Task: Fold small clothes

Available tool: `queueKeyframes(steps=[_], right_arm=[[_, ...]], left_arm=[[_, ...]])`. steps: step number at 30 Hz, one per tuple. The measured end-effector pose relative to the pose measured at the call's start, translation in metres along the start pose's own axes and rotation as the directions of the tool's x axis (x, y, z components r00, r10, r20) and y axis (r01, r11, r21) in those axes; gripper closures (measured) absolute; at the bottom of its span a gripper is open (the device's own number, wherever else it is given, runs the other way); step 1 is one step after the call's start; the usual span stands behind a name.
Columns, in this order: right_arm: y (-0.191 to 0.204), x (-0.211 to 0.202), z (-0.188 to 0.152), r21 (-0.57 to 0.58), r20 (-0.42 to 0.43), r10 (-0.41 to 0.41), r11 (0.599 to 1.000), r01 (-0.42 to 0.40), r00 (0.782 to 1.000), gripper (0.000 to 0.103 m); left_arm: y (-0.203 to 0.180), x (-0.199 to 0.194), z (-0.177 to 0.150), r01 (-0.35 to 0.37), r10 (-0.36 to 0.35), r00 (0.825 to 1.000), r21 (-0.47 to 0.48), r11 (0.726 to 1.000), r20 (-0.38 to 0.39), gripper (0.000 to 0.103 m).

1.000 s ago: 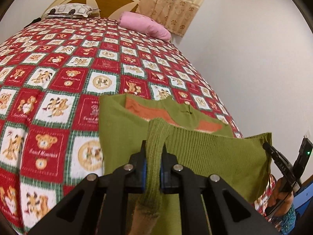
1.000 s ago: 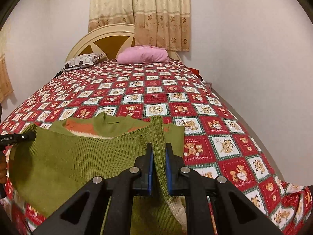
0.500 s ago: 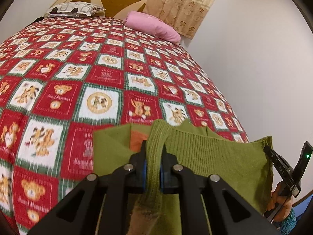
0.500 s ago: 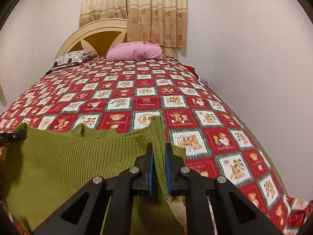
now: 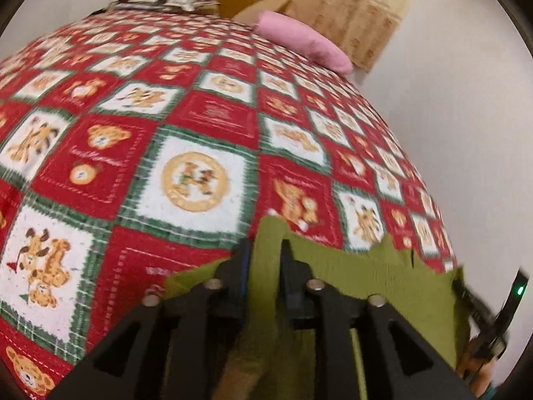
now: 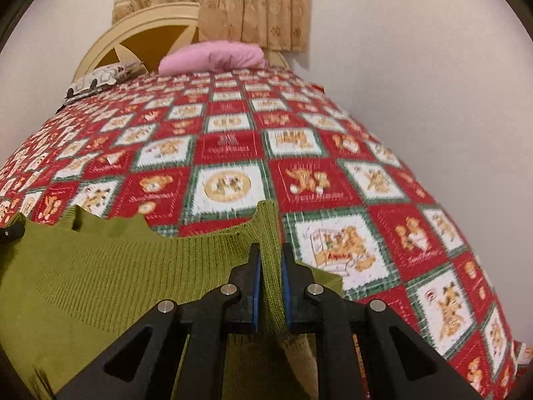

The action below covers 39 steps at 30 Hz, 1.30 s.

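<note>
A green knit sweater [image 5: 366, 280] lies low over the near end of the bed, its top edge stretched between my two grippers. My left gripper [image 5: 265, 250] has a ribbed fold of the sweater between its fingers; its jaws are opening and the fabric sits loosely in the gap. My right gripper [image 6: 269, 250] is shut on another ribbed fold of the sweater [image 6: 116, 266]. The right gripper also shows at the right edge of the left wrist view, blurred. The sweater's lower part is hidden under the grippers.
A red, white and green teddy-bear bedspread [image 5: 193, 180] covers the bed [image 6: 226, 183]. A pink pillow [image 6: 213, 56] and a patterned pillow [image 6: 100, 78] lie by the cream headboard [image 6: 140, 33]. A white wall runs along the bed's right side, and curtains hang behind.
Both grippers moved forward and down toward the bed, carrying the sweater's edge over its orange-lined collar, which is now covered. The left jaws have spread apart; the right stay shut.
</note>
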State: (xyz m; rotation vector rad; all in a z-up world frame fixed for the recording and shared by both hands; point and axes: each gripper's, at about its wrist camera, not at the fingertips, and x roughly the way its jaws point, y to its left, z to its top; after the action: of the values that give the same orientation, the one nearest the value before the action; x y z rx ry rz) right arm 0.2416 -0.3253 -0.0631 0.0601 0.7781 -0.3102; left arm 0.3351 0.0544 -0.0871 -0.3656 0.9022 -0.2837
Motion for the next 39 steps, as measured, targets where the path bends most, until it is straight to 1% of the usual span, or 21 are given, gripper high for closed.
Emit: queueKeyframes(steps=[1,3,5,7,8,10,11,12,14,15,16,17,18,19,21,23,24,27,30,32,39], right_arm=[[-0.002,0.004,0.0,0.011,-0.018,-0.003,1.0,0.003,1.0,0.093],[-0.004,0.008,-0.001,0.023,-0.039,-0.01,1.0,0.011,0.999,0.093],[-0.004,0.01,-0.001,0.02,-0.052,-0.016,1.0,0.017,0.999,0.09],[-0.005,0.011,-0.001,0.025,-0.052,-0.036,0.999,0.037,0.998,0.079],[-0.007,0.01,-0.001,0.034,-0.051,-0.036,0.999,0.038,0.998,0.077],[-0.014,0.006,0.0,0.071,-0.039,-0.001,0.997,0.004,0.999,0.076],[-0.021,-0.001,0.001,0.107,-0.017,0.025,0.994,-0.023,1.0,0.076],[-0.029,-0.016,0.002,0.148,0.03,0.032,0.988,-0.036,0.999,0.076],[-0.041,-0.054,0.0,0.201,0.139,-0.016,0.979,-0.012,0.99,0.076],[-0.044,-0.075,-0.003,0.204,0.18,-0.021,0.979,-0.016,0.983,0.076],[-0.043,-0.089,-0.007,0.187,0.186,-0.007,0.982,-0.029,0.982,0.077],[-0.039,-0.103,-0.014,0.153,0.163,0.02,0.987,-0.046,0.986,0.077],[-0.034,-0.112,-0.021,0.133,0.144,0.038,0.989,-0.058,0.989,0.079],[-0.029,-0.12,-0.029,0.115,0.131,0.06,0.99,-0.076,0.99,0.085],[-0.012,-0.139,-0.053,0.058,0.101,0.111,0.991,-0.117,0.989,0.091],[0.003,-0.15,-0.075,0.023,0.072,0.107,0.994,-0.109,0.992,0.091],[0.009,-0.153,-0.087,0.011,0.069,0.094,0.995,-0.095,0.993,0.091],[0.022,-0.157,-0.112,-0.032,0.063,0.064,0.998,-0.062,0.996,0.091],[0.022,-0.14,-0.132,-0.014,-0.004,0.045,0.999,-0.045,0.999,0.091],[0.021,-0.124,-0.143,-0.004,-0.036,0.034,0.999,-0.034,0.999,0.091],[0.01,-0.125,-0.144,0.038,-0.029,0.072,0.997,-0.071,0.997,0.09]], left_arm=[[0.004,0.001,0.001,0.0,0.0,1.0,-0.022,1.0,-0.004,0.063],[0.012,0.003,0.003,0.019,-0.019,1.0,-0.071,0.997,-0.004,0.063],[0.018,0.001,0.004,-0.002,0.004,1.0,-0.111,0.994,0.014,0.065],[0.023,-0.002,0.003,0.003,0.002,1.0,-0.141,0.99,0.03,0.066],[0.024,-0.003,0.003,0.003,0.002,0.999,-0.151,0.989,0.033,0.066],[0.023,-0.01,0.004,-0.02,0.022,1.0,-0.145,0.989,0.016,0.066],[0.02,-0.015,0.005,-0.031,0.033,0.999,-0.129,0.991,0.013,0.066],[0.017,-0.027,0.003,-0.034,0.036,0.999,-0.097,0.995,0.025,0.066],[0.005,-0.052,-0.006,-0.034,0.035,0.998,-0.007,0.999,0.05,0.066],[0.001,-0.058,-0.01,-0.036,0.035,0.998,0.023,0.999,0.048,0.066],[-0.008,-0.069,-0.02,-0.038,0.034,0.999,0.079,0.996,0.04,0.066],[-0.014,-0.076,-0.027,-0.036,0.032,0.999,0.112,0.993,0.036,0.063],[-0.023,-0.084,-0.037,-0.032,0.027,0.999,0.152,0.988,0.033,0.058],[-0.032,-0.092,-0.051,-0.026,0.021,0.999,0.197,0.98,0.027,0.056],[-0.048,-0.103,-0.079,-0.016,0.011,1.0,0.268,0.963,0.02,0.056],[-0.055,-0.108,-0.099,-0.03,0.029,1.0,0.292,0.956,0.008,0.056],[-0.06,-0.108,-0.115,-0.042,0.045,0.999,0.309,0.95,-0.005,0.056],[-0.066,-0.104,-0.144,-0.079,0.091,0.996,0.332,0.94,-0.02,0.056],[-0.07,-0.101,-0.159,-0.146,0.146,0.989,0.372,0.916,0.029,0.055],[-0.072,-0.097,-0.161,-0.176,0.176,0.984,0.39,0.904,0.037,0.054],[-0.078,-0.093,-0.171,-0.253,0.24,0.967,0.426,0.869,0.084,0.045]])
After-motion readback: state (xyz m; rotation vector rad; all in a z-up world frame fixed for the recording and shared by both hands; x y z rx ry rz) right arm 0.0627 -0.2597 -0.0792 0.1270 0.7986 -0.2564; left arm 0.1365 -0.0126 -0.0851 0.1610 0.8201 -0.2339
